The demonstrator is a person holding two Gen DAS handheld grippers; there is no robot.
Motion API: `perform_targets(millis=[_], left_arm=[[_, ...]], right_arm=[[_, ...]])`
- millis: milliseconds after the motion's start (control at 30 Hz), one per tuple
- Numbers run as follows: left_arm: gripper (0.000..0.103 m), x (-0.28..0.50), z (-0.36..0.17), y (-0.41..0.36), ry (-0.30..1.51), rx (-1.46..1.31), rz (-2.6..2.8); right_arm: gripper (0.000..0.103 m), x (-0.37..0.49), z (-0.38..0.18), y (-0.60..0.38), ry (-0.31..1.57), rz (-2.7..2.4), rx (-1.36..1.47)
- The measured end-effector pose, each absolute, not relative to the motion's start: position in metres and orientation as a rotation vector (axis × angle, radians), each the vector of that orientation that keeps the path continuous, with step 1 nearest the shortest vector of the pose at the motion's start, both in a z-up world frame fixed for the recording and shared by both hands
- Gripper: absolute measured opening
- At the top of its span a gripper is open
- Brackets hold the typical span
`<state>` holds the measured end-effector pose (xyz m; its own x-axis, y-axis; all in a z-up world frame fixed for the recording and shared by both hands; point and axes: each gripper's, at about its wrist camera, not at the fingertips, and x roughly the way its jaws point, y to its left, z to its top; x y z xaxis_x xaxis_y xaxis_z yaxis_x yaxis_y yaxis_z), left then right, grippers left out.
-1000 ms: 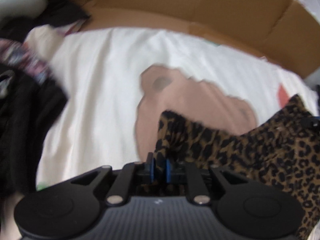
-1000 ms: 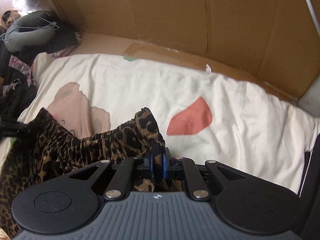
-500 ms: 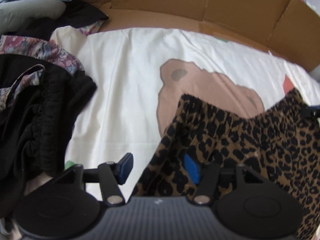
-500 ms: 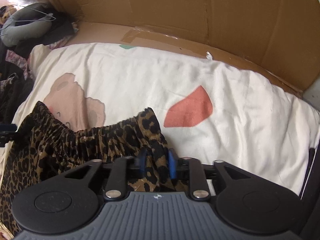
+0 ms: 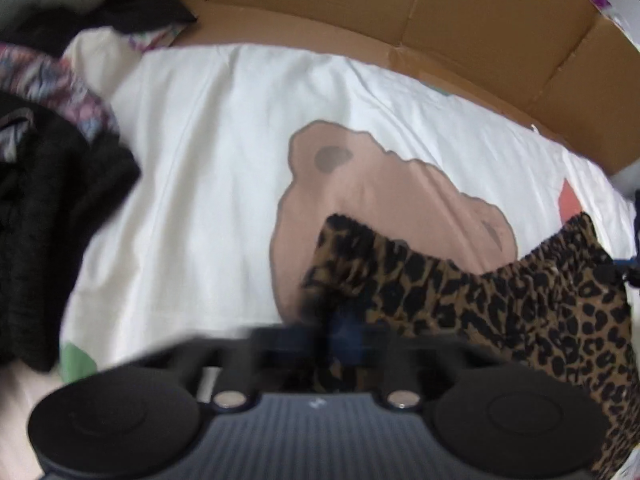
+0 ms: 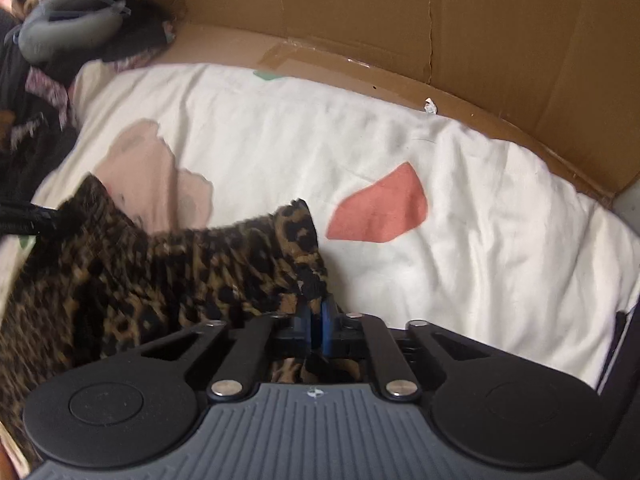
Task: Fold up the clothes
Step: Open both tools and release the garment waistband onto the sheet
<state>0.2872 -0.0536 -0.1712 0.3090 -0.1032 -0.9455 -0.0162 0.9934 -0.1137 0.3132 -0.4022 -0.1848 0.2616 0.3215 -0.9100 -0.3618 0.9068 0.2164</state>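
Observation:
A leopard-print garment (image 5: 500, 304) with an elastic waistband hangs stretched between my two grippers over a white bedsheet (image 5: 208, 184) printed with a bear. My left gripper (image 5: 336, 336) is shut on its left waistband corner; the view is blurred. My right gripper (image 6: 316, 320) is shut on the right waistband corner of the garment (image 6: 160, 272). The left gripper also shows at the left edge of the right wrist view (image 6: 36, 220).
A pile of dark and floral clothes (image 5: 48, 184) lies at the left of the sheet. A grey neck pillow (image 6: 68, 28) sits at the far left corner. Brown cardboard walls (image 6: 400, 16) stand behind the bed. A red patch (image 6: 380, 208) is printed on the sheet.
Half a second ago both grippers stood open around the waistband. Now both have shut on it again and the garment is pulled up between them.

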Motion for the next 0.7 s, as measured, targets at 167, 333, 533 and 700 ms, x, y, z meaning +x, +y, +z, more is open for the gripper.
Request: perform_targets(millis=[167, 333, 533, 700], left_arm=[[0.002, 0.283, -0.150, -0.050, 1.184, -0.010, -0.088], [0.002, 0.298, -0.133, -0.040, 1.131, -0.004, -0.090], [0.002, 0.319, -0.119, -0.048, 1.044, 0.000, -0.093], [0.021, 0.327, -0.133, -0.054, 1.156, 0.046, -0.037]], right_arm=[[0.001, 0.321, -0.172, -0.406, 1.185, 0.456, 0.009], [0.001, 0.325, -0.161, -0.405, 1.135, 0.466, 0.012], [0.000, 0.337, -0.152, -0.408, 1.097, 0.398, 0.011], [0.005, 0.343, -0.155, -0.402, 1.119, 0.365, -0.013]])
